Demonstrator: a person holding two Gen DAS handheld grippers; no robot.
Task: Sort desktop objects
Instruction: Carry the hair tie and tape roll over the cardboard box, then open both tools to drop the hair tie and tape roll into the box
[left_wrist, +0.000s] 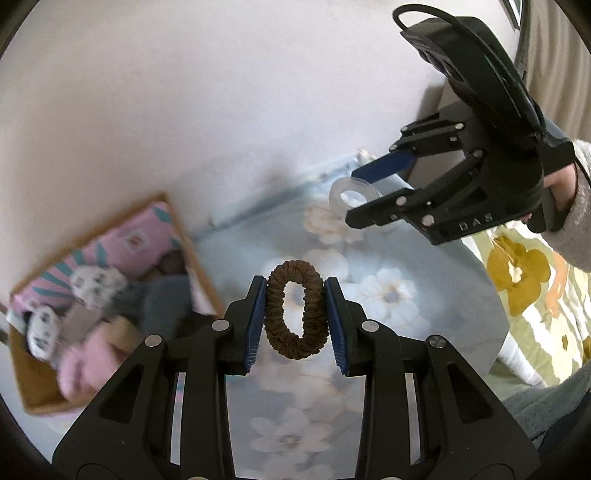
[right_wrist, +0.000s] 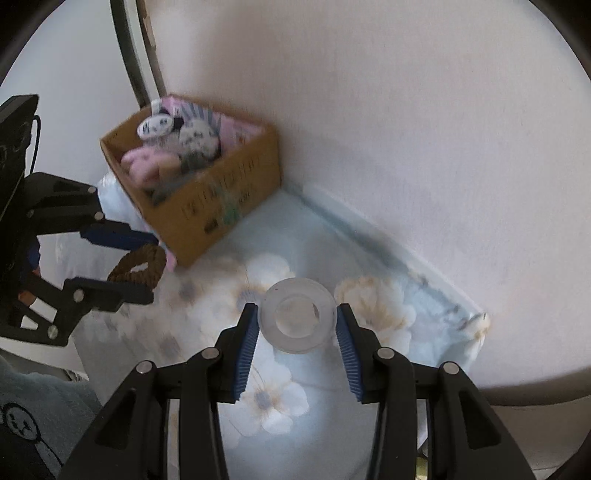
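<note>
Two grippers were loaded at once, each carrying one small item above the floral cloth (left_wrist: 388, 295); the left gripper (left_wrist: 295, 314) had its blue pads (left_wrist: 258, 314) pressed on either side of a brown scrunchie (left_wrist: 296, 310), which stood on edge between them, squeezed into a tall oval, presumably so that the soft ring could not slip out during the carry; the right gripper (right_wrist: 297, 325) clamped a translucent tape roll (right_wrist: 296, 315) across its width, the hole facing the camera, a hold that probably suited its rigid rim.

Beyond the left tool's fingertips lay only cloth; ahead and to its left sat the cardboard box (left_wrist: 192, 258), already stuffed with soft things in pink, grey and spotted white, and blurred in that view; ahead and to its right hung the right gripper (left_wrist: 373, 192) with its roll, well apart from the scrunchie.

From the right tool, the box (right_wrist: 221, 199) stood ahead and to the left against the wall (right_wrist: 406, 129), with the left gripper (right_wrist: 144, 269) just beside its near corner; both items seemed bound for that box, the scrunchie being nearer to it, though neither was over the opening yet.
</note>
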